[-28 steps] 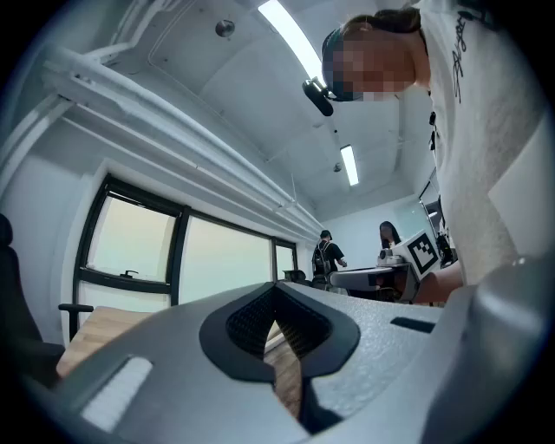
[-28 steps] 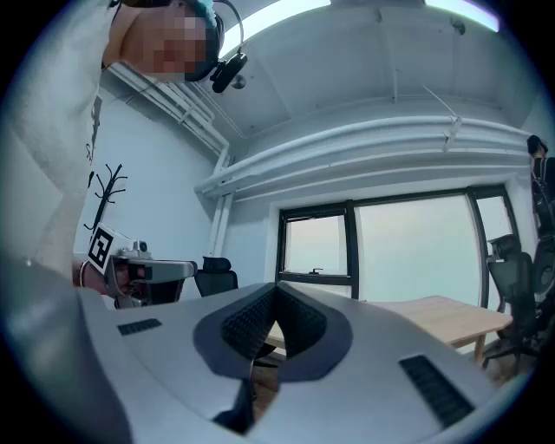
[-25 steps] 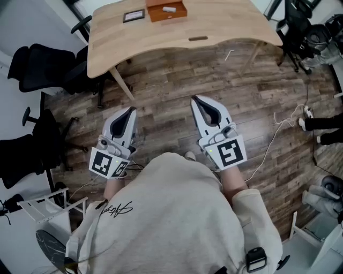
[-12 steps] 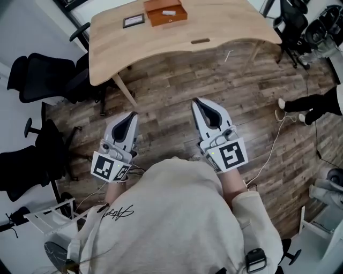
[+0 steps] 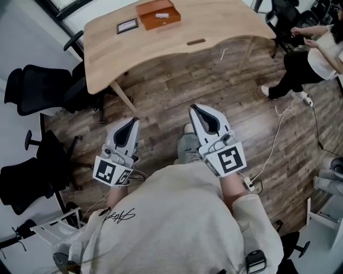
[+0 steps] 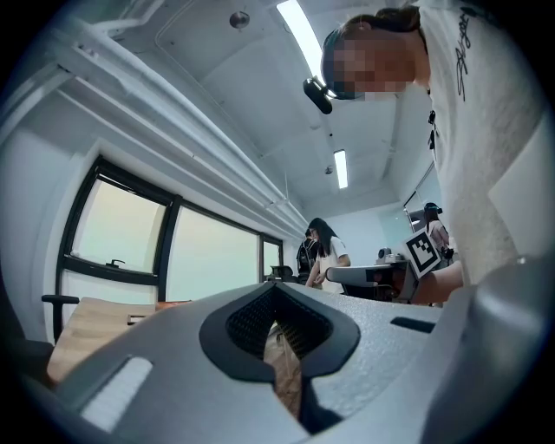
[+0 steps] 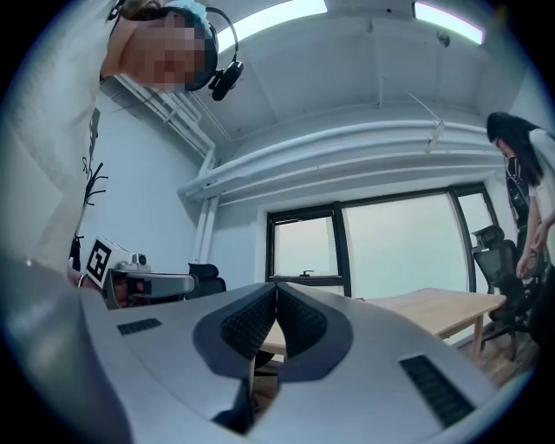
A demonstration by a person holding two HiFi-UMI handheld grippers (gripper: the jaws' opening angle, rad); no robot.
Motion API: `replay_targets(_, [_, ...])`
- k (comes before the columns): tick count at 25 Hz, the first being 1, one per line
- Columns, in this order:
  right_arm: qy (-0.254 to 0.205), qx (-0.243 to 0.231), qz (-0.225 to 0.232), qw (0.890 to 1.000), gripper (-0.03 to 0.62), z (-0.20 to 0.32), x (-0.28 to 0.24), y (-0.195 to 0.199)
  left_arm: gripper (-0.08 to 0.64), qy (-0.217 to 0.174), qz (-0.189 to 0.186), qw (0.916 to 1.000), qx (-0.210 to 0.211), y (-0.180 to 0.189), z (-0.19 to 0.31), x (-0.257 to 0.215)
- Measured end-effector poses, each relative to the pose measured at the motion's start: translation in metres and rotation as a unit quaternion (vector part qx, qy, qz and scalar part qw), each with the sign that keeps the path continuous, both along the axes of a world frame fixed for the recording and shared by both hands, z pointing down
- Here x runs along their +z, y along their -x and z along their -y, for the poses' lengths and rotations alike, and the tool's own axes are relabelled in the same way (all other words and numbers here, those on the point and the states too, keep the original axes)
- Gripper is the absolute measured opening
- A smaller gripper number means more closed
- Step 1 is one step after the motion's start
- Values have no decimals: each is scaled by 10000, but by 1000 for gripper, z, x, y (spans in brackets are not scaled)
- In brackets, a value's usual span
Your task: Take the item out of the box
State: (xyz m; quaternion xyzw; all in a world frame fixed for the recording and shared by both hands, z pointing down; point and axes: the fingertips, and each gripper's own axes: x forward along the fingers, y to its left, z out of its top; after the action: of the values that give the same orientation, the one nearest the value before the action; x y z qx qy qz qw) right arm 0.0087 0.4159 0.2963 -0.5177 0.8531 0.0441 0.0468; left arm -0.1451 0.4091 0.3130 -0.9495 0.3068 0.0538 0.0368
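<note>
We hold left hand-held gripper [image 5: 131, 123] and right hand-held gripper [image 5: 195, 108] clenched, both empty, above floor [image 5: 161, 85], well short of bench [image 5: 214, 24]. Orange box [image 5: 150, 8] on bench far side; small white item [image 5: 161, 15] inside box.

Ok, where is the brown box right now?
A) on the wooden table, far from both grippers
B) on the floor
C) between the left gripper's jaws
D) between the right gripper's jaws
A: the brown box sits on the wooden table, while the left gripper and right gripper are near the person's body, jaws together and empty.
</note>
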Motion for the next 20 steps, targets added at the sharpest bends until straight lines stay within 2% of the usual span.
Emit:
replay_targets(8, [37,-120,35,9999,11,28,9,-1,3,-9,-2,10000,-98,-1,25,4])
replay_targets(20, [-180,-328,4,9993,11,138,-10,-33,3,-126,-1,9996,-267,-31,127,-6])
